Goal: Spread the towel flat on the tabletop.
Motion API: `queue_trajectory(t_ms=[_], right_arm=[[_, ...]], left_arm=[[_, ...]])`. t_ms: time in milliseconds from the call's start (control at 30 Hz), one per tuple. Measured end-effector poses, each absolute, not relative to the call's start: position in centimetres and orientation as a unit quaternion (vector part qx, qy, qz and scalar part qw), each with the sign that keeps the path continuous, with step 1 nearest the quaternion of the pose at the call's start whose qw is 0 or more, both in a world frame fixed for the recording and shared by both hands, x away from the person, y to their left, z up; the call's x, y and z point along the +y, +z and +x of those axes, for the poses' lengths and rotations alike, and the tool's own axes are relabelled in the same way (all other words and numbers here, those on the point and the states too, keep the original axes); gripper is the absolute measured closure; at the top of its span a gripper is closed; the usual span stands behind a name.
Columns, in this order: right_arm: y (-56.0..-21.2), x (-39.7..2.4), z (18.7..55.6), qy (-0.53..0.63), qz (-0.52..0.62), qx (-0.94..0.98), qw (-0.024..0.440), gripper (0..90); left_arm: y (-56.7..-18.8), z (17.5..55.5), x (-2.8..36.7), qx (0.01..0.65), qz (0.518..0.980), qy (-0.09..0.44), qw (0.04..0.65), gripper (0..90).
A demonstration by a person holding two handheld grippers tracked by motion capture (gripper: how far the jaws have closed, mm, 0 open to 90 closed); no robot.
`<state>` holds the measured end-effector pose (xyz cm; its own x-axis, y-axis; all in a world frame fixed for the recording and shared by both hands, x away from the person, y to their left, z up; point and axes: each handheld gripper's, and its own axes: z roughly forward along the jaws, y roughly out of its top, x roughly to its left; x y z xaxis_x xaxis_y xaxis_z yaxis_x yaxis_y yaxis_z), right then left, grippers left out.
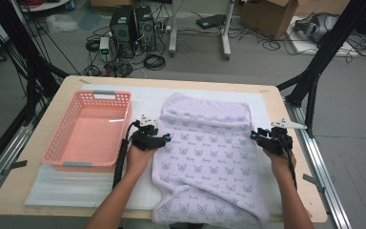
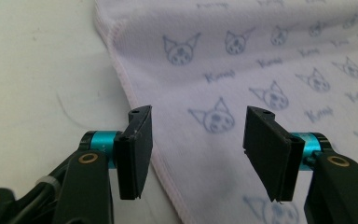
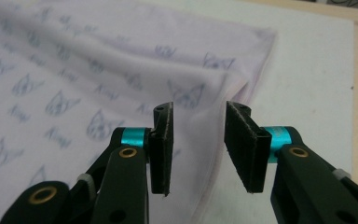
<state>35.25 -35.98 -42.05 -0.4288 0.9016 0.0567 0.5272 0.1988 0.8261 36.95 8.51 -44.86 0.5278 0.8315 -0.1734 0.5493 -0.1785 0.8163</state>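
Counter (image 1: 286, 157): pale wooden top overlaid with a white mat (image 1: 138, 102) that cushions the work surface. Towel (image 1: 209, 157): lilac, printed with cat faces, spread flat over the middle and right of the counter, its near end draped over the near edge; it appears folded, one layer upon another, judging by the doubled hem at its right side (image 3: 242, 93). Basket (image 1: 89, 131): pink, perforated plastic, standing at the counter's left edge, apart from the towel, likely the destination once folding is done. Left hand-held gripper (image 1: 164, 139): held at the towel's left hem, jaws apart with nothing pinched between them; in the left gripper view (image 2: 196, 140) the hem runs on the mat beneath the gap, untouched by either pad. Right hand-held gripper (image 1: 256, 135): held at the towel's right hem, jaws likewise apart and gripping nothing; the right gripper view (image 3: 198, 140) shows the cloth edge lying free below. Judgement: both grippers flank the towel symmetrically, suited to taking opposite hems for the next fold.
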Motion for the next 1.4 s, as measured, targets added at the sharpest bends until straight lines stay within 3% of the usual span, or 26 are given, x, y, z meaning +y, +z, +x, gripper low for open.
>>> queue_trajectory(t_ms=[200,467,500,567,633,700,967,1400], right_arm=[[-43.8,-36.4,32.1,0.388,0.459,0.768,0.221,60.9],[-44.9,-35.9,30.0,0.369,0.439,0.793,0.206,59.5],[-45.0,-35.9,30.0,0.368,0.439,0.793,0.205,61.9],[-45.0,-36.0,30.2,0.374,0.438,0.794,0.197,70.7],[-45.0,-35.9,30.2,0.379,0.439,0.793,0.183,85.2],[-44.9,-35.9,30.5,0.382,0.438,0.795,0.173,86.3],[-44.9,-36.2,33.3,0.382,0.468,0.770,0.206,86.9],[-44.7,-36.4,36.5,0.379,0.501,0.737,0.250,87.0]], left_arm=[[-44.9,36.0,9.0,0.452,0.765,0.137,0.437,44.0],[-45.1,35.1,8.8,0.436,0.782,0.163,0.415,47.8],[-45.1,35.0,8.7,0.433,0.784,0.179,0.407,52.7],[-45.0,35.0,8.9,0.427,0.789,0.173,0.408,71.2],[-45.0,35.0,8.9,0.433,0.785,0.164,0.412,84.2],[-45.0,35.3,9.0,0.447,0.775,0.153,0.419,85.7],[-44.7,38.1,9.1,0.495,0.729,0.169,0.441,86.2],[-44.5,40.8,9.2,0.507,0.699,0.203,0.461,87.7]])
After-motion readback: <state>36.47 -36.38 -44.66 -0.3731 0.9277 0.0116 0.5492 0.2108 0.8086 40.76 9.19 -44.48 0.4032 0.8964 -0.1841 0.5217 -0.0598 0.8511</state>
